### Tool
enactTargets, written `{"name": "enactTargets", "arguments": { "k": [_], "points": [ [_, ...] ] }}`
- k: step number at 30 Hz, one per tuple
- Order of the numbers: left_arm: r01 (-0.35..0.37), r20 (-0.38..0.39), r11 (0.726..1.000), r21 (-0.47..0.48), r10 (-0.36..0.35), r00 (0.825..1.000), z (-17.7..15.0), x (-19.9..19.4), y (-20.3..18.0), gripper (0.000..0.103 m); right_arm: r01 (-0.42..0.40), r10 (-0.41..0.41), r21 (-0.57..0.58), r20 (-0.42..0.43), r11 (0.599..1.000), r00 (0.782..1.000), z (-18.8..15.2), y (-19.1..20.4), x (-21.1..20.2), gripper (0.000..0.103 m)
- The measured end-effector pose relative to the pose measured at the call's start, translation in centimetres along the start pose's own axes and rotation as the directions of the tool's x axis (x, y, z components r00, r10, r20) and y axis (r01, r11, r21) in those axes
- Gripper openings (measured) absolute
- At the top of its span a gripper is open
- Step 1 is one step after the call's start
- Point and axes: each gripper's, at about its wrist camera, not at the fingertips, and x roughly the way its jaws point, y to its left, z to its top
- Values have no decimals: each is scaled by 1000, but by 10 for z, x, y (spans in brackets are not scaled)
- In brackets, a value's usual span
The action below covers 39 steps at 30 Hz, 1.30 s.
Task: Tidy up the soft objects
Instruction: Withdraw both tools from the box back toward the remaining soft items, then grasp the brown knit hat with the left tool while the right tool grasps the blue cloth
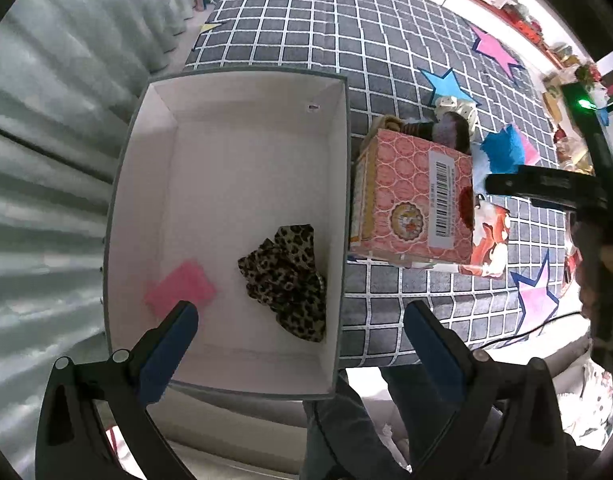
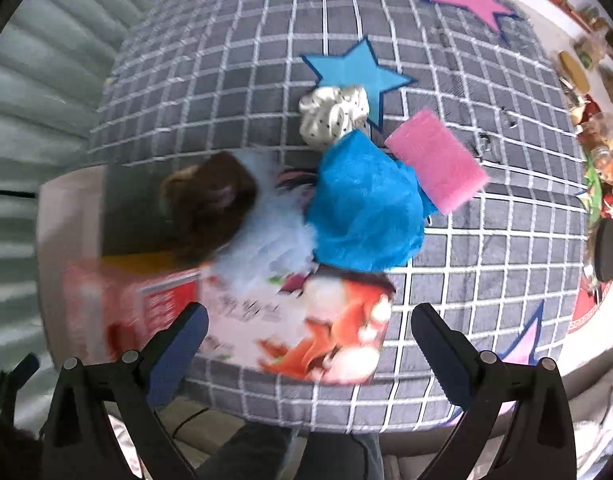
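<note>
- Grey checked bedding point(image 2: 266, 100) with star patches forms my work surface; pale corrugated curtains run along its left side.
- On the left wrist view, my left gripper point(image 1: 302, 312) has its jaws spread wide and holds nothing. It hovers over the near end of a white box point(image 1: 346, 208).
- Inside that box lie a leopard-print scrunchie point(image 1: 286, 280) and a pink sponge point(image 1: 180, 286), just apart from each other.
- A pink carton point(image 1: 410, 200) stands just beside the box, with brown and purple soft items showing at its top.
- On the right wrist view, my right gripper point(image 2: 310, 324) is likewise spread wide and empty, above a printed bag point(image 2: 306, 336). This view is blurred on its left side.
- Still loose on the bedding: a blue mesh puff point(image 2: 366, 216), a second pink sponge point(image 2: 436, 160) touching it, and a white dotted scrunchie point(image 2: 332, 114) just behind.
- Handling judgement: all three look light and compressible. The puff will likely collapse under the jaws, so I would bite deep into its bunched centre. The sponge should be taken across its short sides; the scrunchie, across one gathered fold.
</note>
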Motion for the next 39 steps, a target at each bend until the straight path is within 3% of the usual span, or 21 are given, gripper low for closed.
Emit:
{"name": "enactTargets", "arguments": {
  "k": [5,9,14,19,25,31,35,39],
  "points": [
    [-13,-21,1000,-8,13,1000,15,2,-23,103,-12,3,-63,-129,998,992,26,11,49,102],
    [-15,-24,1000,-7,15,1000,33,3,-45,103,-31,20,-76,-149,997,989,56,15,70,102],
    [-14,-20,1000,-10,14,1000,58,5,-71,103,-71,71,3,-16,997,997,110,-4,58,102],
    [-7,-20,1000,2,8,1000,77,9,-95,103,-56,49,121,58,991,997,141,-62,38,102],
    [-4,-32,1000,14,4,999,109,18,-122,103,42,-49,275,18,961,999,121,-161,38,102],
    [-51,-30,998,-28,50,998,154,31,-130,103,37,-42,370,6,928,999,78,-228,31,102],
    [-98,-16,992,-75,97,995,192,43,-123,103,5,-18,353,33,936,999,63,-252,19,102],
    [-158,-27,982,-103,156,987,231,66,-116,103,3,-25,254,80,967,996,71,-250,3,102]
  ]
}}
